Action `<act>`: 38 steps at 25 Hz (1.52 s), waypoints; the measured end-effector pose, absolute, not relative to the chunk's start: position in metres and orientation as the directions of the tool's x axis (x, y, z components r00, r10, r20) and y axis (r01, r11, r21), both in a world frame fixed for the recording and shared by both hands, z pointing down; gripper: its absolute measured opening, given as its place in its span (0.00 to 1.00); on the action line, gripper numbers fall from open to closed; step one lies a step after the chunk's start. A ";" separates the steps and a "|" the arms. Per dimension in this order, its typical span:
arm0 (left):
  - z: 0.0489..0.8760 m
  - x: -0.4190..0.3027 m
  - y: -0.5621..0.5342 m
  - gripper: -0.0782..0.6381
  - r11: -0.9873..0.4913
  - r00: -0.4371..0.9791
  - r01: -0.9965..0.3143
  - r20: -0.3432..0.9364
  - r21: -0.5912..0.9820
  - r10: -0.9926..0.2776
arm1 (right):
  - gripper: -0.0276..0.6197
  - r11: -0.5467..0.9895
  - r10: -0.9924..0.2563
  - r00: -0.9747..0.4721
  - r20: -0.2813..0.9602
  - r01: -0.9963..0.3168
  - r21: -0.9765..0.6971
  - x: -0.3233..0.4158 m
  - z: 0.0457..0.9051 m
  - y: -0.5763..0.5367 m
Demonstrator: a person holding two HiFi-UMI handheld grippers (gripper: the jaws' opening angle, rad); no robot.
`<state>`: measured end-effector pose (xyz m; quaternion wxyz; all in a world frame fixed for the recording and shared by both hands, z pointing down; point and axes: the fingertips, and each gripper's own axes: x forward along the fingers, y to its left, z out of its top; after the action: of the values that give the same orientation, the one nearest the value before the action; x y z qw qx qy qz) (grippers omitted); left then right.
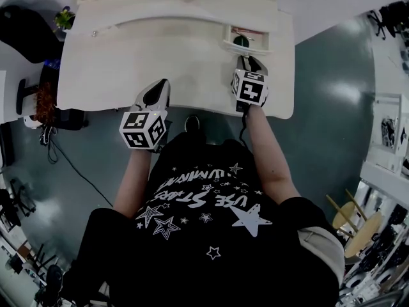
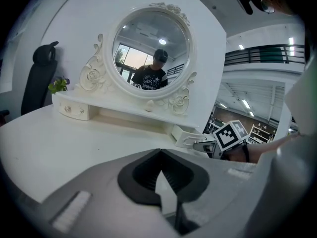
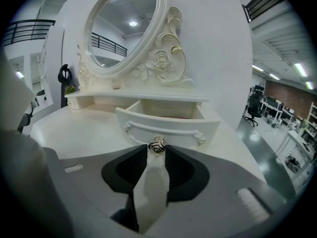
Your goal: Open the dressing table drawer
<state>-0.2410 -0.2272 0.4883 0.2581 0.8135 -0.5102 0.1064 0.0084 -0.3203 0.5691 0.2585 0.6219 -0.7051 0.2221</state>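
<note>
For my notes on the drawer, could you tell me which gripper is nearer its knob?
Right. The right gripper has its jaws on the knob of the open drawer; the left gripper hangs over the table's front edge, well left of it.

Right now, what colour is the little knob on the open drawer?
Shiny silver. The knob shows best in the right gripper view.
</note>
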 end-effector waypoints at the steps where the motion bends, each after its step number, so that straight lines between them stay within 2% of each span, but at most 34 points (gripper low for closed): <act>1: 0.488 -0.241 -0.225 0.11 -0.338 0.449 -0.888 0.437 0.311 -0.779 | 0.28 0.139 -0.761 -0.105 0.641 -0.990 0.002 0.007 0.568 -0.320; 2: 0.487 -0.240 -0.223 0.11 -0.329 0.441 -0.892 0.436 0.310 -0.784 | 0.36 0.149 -0.760 -0.118 0.639 -0.989 -0.006 0.006 0.567 -0.319; 3: 0.485 -0.239 -0.221 0.11 -0.321 0.433 -0.895 0.435 0.309 -0.790 | 0.37 0.157 -0.761 -0.130 0.635 -0.988 -0.014 0.006 0.565 -0.317; 12: 0.460 -0.210 -0.183 0.11 -0.237 0.338 -0.929 0.396 0.284 -0.854 | 0.36 0.271 -0.762 -0.242 0.601 -0.962 -0.042 0.022 0.537 -0.287; 16: 0.453 -0.193 -0.152 0.11 -0.183 0.282 -0.943 0.379 0.277 -0.881 | 0.30 0.335 -0.764 -0.307 0.568 -0.940 -0.058 0.030 0.519 -0.272; 22: 0.453 -0.164 -0.087 0.11 -0.088 0.180 -0.962 0.360 0.258 -0.916 | 0.09 0.454 -0.755 -0.420 0.503 -0.889 -0.061 0.041 0.495 -0.236; 31: 0.453 -0.116 0.028 0.11 0.079 0.012 -0.968 0.359 0.239 -0.933 | 0.08 0.663 -0.649 -0.597 0.472 -0.748 -0.035 0.055 0.475 -0.154; 38: 0.455 -0.085 0.090 0.11 0.173 -0.067 -0.955 0.395 0.239 -0.916 | 0.08 0.722 -0.587 -0.661 0.468 -0.689 -0.067 0.072 0.475 -0.116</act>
<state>-0.0849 0.0899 0.4555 0.2341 0.6416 -0.7292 0.0421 0.0718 -0.1163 0.4754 0.2122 0.3531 -0.9033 0.1201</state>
